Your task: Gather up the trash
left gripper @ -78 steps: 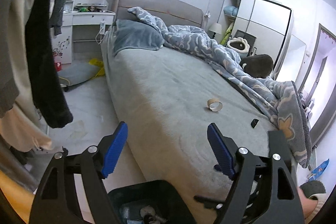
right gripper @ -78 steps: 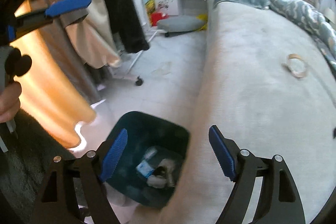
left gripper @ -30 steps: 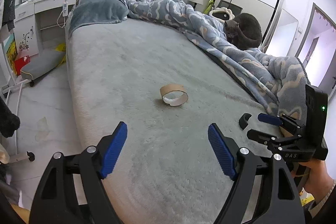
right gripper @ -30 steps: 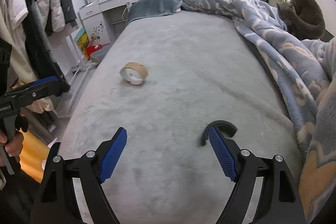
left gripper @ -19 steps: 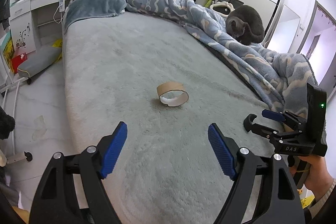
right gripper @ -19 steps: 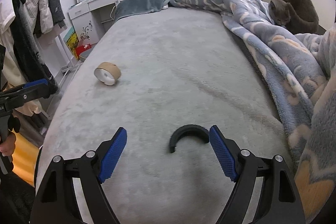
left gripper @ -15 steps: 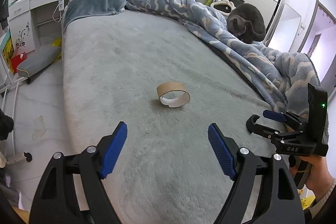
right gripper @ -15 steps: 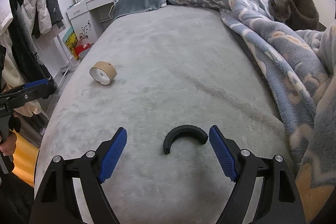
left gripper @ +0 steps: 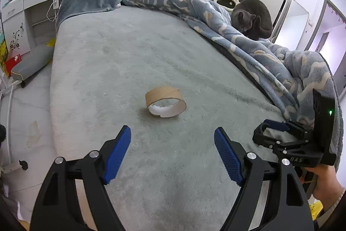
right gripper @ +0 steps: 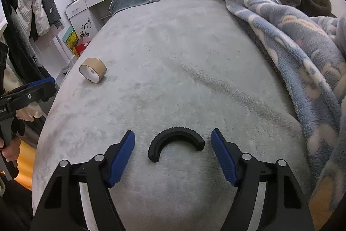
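Trash on the bed: a black curved plastic piece lies between the spread fingers of my right tongs, untouched. My left tongs gape too, the cardboard tape core just beyond them. Far right, a grey cat sits on the blanket.

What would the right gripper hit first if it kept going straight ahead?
Most likely the black ribbed half-ring on the grey bed cover; it lies centred just ahead of the open right gripper, though depth is uncertain.
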Motion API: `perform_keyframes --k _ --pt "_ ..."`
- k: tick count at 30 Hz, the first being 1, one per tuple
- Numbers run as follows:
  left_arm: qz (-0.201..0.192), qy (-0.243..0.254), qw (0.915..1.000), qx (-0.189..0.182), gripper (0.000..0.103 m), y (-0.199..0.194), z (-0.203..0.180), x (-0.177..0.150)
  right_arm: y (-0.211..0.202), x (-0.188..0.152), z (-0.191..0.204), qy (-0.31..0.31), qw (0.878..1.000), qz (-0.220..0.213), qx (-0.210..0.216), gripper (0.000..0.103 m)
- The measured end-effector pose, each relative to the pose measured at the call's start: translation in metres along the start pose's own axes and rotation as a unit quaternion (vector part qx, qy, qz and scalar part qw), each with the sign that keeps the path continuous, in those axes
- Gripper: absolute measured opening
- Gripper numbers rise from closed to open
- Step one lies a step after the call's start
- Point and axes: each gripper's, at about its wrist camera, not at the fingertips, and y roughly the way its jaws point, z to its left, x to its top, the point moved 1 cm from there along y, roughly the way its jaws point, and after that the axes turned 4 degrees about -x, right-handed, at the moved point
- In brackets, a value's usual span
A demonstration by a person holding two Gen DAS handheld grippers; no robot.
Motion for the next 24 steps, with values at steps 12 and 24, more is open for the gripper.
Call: perform_keyframes --k 12,24 --pt "0.010 -0.012 0.9998 0.010 0.082 0.035 -0.005 0.009 -0.002 -0.007 -0.006 0.007 1.000 0.009 0.002 0.047" --pt "0.006 -0.014 0.9992 0.037 0.082 0.050 0.000 0.020 -0.020 0.005 -0.004 0.014 1.000 -0.016 0.022 0.047"
